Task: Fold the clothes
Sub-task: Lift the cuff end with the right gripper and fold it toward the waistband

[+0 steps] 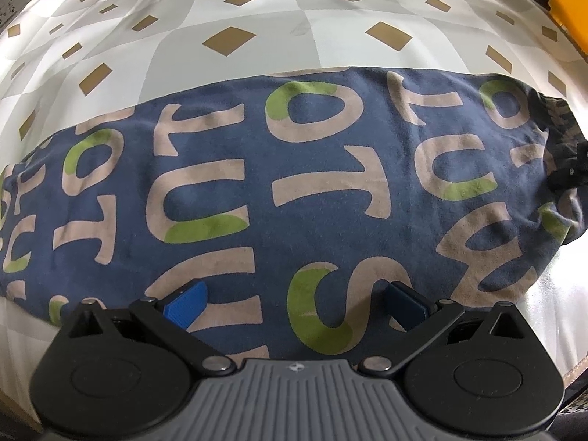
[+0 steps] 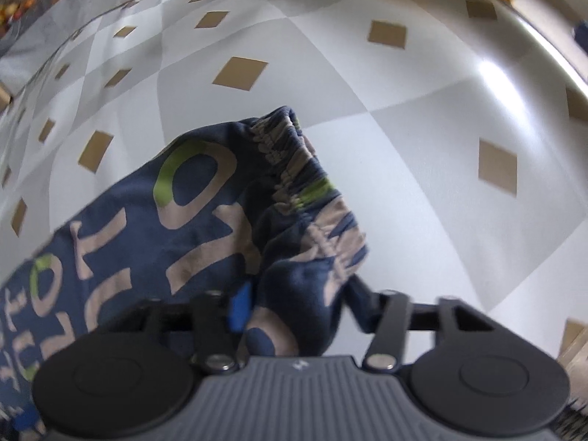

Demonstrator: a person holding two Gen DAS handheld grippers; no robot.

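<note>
Checkered tablecloth (image 2: 404, 147), garment (image 2: 176, 228) bunched, hiding right claw (image 2: 294, 312) fingertips

Right gripper (image 2: 297, 312) clamped on a bunched fold of navy lettered garment (image 2: 176, 220), its gathered elastic waistband (image 2: 294, 158) lifted and pointing far, the cloth trailing away near-left over a grey-and-white checked tablecloth (image 2: 422, 147) with tan diamonds.
</note>
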